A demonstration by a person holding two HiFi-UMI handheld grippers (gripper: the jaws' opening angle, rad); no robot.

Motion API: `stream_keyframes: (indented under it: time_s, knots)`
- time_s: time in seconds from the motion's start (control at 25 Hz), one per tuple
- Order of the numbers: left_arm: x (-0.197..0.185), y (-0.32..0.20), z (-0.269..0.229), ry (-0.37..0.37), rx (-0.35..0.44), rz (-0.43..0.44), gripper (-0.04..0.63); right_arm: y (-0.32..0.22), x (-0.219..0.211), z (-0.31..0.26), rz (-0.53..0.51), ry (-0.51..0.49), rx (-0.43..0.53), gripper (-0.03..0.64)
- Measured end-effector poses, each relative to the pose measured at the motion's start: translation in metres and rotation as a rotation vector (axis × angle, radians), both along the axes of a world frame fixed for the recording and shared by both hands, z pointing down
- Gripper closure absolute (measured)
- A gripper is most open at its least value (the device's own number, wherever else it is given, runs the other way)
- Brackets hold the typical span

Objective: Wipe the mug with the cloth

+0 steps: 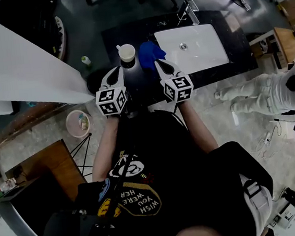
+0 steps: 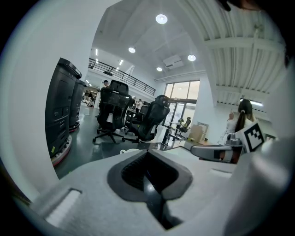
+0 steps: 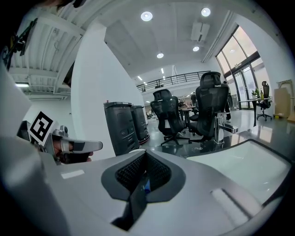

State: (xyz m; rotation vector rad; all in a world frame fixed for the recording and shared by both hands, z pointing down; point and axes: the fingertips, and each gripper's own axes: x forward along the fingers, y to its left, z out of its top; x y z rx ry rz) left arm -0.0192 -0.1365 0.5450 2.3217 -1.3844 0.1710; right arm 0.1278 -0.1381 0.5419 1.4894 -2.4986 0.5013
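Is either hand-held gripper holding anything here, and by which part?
The right hand-held gripper is shut on the blue cloth, pinching its near edge. The left hand-held gripper is shut on nothing.

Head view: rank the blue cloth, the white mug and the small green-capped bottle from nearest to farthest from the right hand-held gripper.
Measured from the right hand-held gripper:
1. The blue cloth, right at its tips, just left of the sink.
2. The white mug, left of the cloth.
3. The small green-capped bottle, farthest left, beyond the mug.
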Motion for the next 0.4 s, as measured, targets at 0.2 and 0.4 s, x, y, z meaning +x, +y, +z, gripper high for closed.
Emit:
stream_keyframes:
  time_s: [0.2,0.4]
  knots:
    - [0.0039,0.0013,0.0006,0.005,0.002,-0.008,0.592,0.0018,0.0051,0.0016,-0.01,0.008,0.001,0.615]
    - [0.0098,0.0064,0.0063,-0.003,-0.008,-0.001,0.592,0.008,0.0095,0.0071,-0.014,0.011,-0.011,0.615]
